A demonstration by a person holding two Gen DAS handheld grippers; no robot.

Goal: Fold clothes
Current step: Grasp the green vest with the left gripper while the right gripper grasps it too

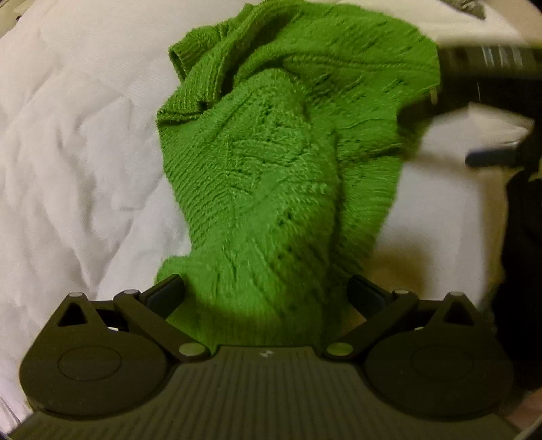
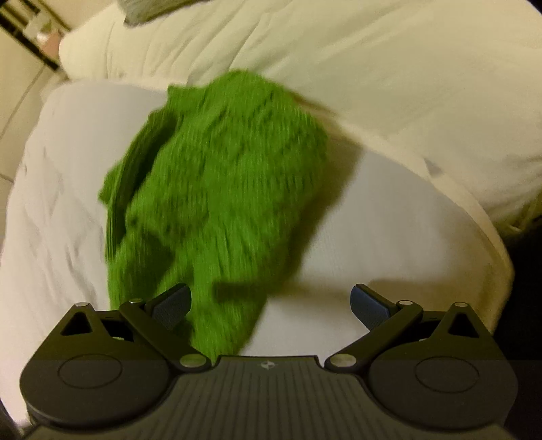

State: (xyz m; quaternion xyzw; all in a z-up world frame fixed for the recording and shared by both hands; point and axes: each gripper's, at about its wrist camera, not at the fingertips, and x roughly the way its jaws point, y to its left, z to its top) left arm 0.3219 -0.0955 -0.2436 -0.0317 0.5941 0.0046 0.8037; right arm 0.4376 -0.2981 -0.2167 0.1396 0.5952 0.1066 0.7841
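A bright green cable-knit sweater [image 1: 277, 142] lies crumpled on the white bedding [image 1: 67, 152]. My left gripper [image 1: 267, 291] is open, its fingers wide apart, and a bunched end of the sweater runs between them toward the camera. In the right wrist view the sweater [image 2: 216, 189] is motion-blurred. My right gripper [image 2: 271, 304] is open too, and the cloth passes just inside its left finger [image 2: 172, 304]. The right finger [image 2: 369, 304] is over bare sheet. A dark blurred shape [image 1: 487, 71] meets the sweater's far right edge; I cannot tell what it holds.
A cream duvet or pillow [image 2: 389, 84] is heaped behind the sweater. The mattress edge [image 2: 498, 264] drops to dark floor on the right. A wall and a dark-framed fixture [image 2: 23, 30] stand at the far left. Wrinkled white sheet [image 2: 50, 203] spreads to the left.
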